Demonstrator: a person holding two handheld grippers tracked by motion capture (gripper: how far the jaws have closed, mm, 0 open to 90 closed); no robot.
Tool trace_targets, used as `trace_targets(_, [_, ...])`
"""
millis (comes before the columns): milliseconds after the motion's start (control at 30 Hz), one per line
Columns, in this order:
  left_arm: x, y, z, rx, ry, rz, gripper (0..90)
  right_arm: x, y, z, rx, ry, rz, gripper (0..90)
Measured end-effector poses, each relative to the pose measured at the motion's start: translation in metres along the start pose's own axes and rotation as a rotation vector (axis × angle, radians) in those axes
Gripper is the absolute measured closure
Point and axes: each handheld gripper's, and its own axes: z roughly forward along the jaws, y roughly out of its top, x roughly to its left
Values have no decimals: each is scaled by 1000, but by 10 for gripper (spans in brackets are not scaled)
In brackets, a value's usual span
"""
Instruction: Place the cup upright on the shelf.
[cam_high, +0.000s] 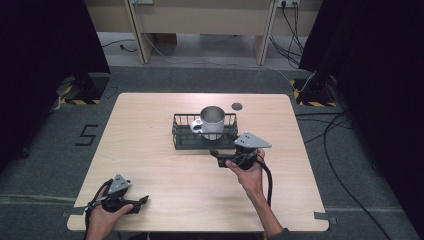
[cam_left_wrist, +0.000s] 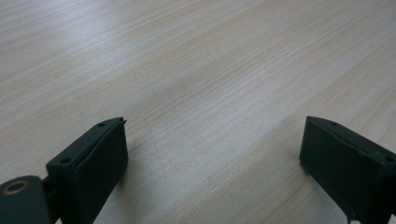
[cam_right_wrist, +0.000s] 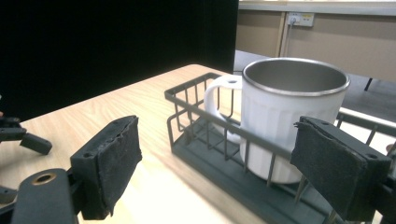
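Both claws black, each topped by a grey three-cornered plate with small holes: left claw (cam_high: 142, 202), right claw (cam_high: 216, 152). Black cable trails off each. Jaw pads dark, foam-like, frayed edges. Brass-ringed hole on left jaw arm. Forearms bare.

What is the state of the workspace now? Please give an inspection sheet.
Surface: wooden table, mostly bare.
Job's things: white mug with metal rim, upright inside dark wire basket, handle toward the table's left.
Clutter: small dark disc behind the basket.
Grippers: left tool open, low over bare wood; right tool open, facing the basket.
Cables: several on the floor at right.
Surroundings: black curtains, wooden desk behind.
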Motion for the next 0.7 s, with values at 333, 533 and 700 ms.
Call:
trace_targets(333, [0, 0, 0, 0, 0, 0, 70, 8, -14, -11, 20, 1, -24, 153])
trace_targets(533, [0, 0, 0, 0, 0, 0, 70, 11, -22, -15, 42, 8, -31, 154])
trace_targets(700, [0, 0, 0, 0, 0, 0, 70, 15, -30, -17, 66, 10, -41, 154])
